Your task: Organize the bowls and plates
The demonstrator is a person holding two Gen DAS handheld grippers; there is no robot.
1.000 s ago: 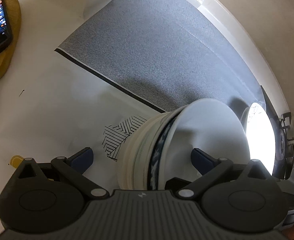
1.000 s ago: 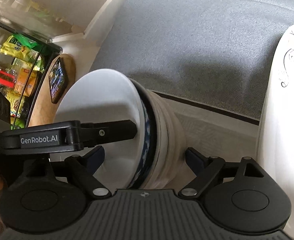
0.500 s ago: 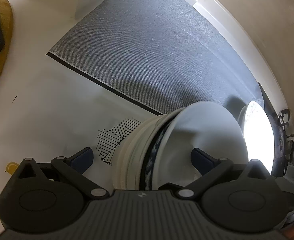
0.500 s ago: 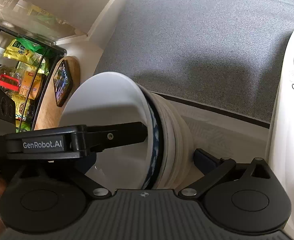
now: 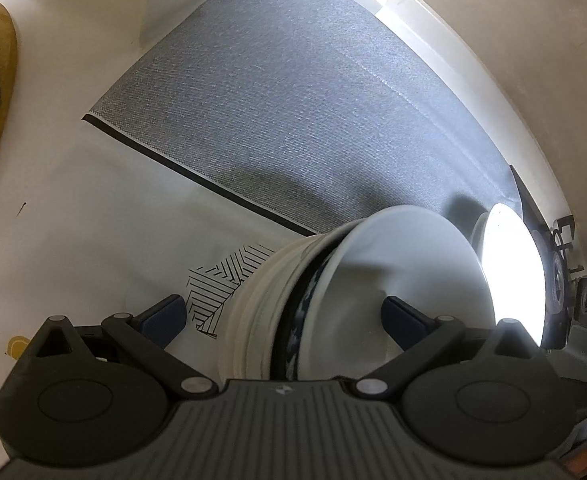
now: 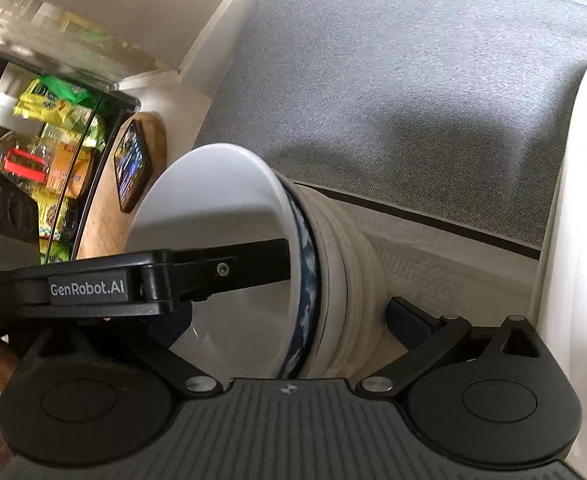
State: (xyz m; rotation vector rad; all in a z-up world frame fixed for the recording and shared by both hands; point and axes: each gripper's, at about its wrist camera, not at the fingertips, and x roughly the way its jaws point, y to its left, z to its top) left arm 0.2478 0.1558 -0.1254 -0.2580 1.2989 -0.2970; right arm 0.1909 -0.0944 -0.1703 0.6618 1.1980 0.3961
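Left wrist view: left gripper (image 5: 283, 316) spread wide astride the bowl stack (image 5: 333, 296), one finger inside the top bowl, pads clear of the wall; stack sits on the white counter (image 5: 93, 248) at the edge of the grey mat (image 5: 293, 120); bright plate (image 5: 513, 268) just beside it.

Right wrist view: right gripper (image 6: 289, 316) jaws just been opening, now fully apart around the same bowl stack (image 6: 293, 264), not pressing; bowls look nested, plates likely left; white plate (image 6: 573, 220) crowds the right, phone (image 6: 132, 164) well clear.

top bowl (image 5: 405, 264): white, blue-patterned outside | mat (image 5: 313, 120): grey weave, dark border | table (image 5: 73, 220): white
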